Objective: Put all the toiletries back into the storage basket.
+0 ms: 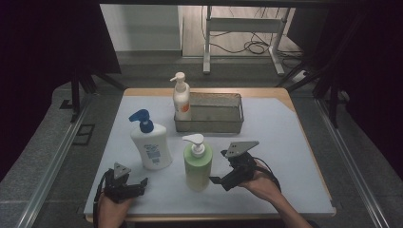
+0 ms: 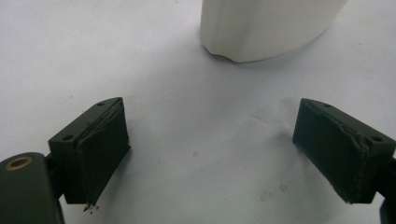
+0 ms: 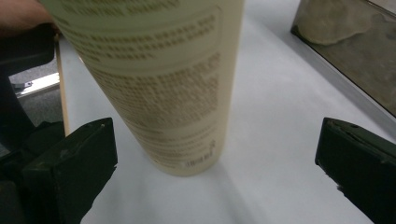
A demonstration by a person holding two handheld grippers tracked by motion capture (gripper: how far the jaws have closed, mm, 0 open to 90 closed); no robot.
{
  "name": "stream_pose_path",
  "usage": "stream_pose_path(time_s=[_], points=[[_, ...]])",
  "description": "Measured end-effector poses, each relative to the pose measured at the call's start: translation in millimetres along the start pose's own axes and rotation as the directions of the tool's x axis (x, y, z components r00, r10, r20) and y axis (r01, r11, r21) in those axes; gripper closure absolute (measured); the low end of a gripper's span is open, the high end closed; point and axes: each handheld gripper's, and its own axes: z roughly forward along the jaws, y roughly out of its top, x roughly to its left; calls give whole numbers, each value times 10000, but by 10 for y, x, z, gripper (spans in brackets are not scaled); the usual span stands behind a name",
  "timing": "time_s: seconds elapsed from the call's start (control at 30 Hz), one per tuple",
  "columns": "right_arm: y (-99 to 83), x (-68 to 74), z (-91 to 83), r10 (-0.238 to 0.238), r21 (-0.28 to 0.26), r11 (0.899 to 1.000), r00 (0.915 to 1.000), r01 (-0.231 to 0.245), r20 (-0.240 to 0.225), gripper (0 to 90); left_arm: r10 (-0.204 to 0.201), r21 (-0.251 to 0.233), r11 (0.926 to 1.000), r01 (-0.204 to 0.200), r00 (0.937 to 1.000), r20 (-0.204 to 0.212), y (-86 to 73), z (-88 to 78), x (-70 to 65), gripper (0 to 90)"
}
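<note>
White-covered wooden table [image 1: 285, 142] | right gripper [image 1: 227, 176] jaws wide, just beside pale green pump bottle [image 1: 196, 164], not touching | left gripper [image 1: 135, 186] jaws wide, near white blue-pump bottle [image 1: 151, 145]

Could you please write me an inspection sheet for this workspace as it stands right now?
Surface: wooden table covered by a white sheet; faint small stains on it in the left gripper view.
Job's things: green pump bottle with white pump upright in front of the right gripper; white pump bottle with blue pump upright ahead of the left gripper.
Clutter: grey metal tray at the back; cream pump bottle standing at its left end.
Grippers: both open, holding nothing.
Cables: black cable at the right gripper; loose cables on the floor behind.
Surroundings: white frame legs, dark curtains.
</note>
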Motion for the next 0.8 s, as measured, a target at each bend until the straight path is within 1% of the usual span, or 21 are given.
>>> stream_pose_path(time_s=[0.3,0.8], points=[[120,84,73,-259,-139,9996,9996,257,-113,0,-3,8,10000,3,10000,1,0,0,0,101],[261,159,217,-403,-286,9988,9989,396,-248,0,4,13,10000,-4,10000,-3,1,-1,0,101]])
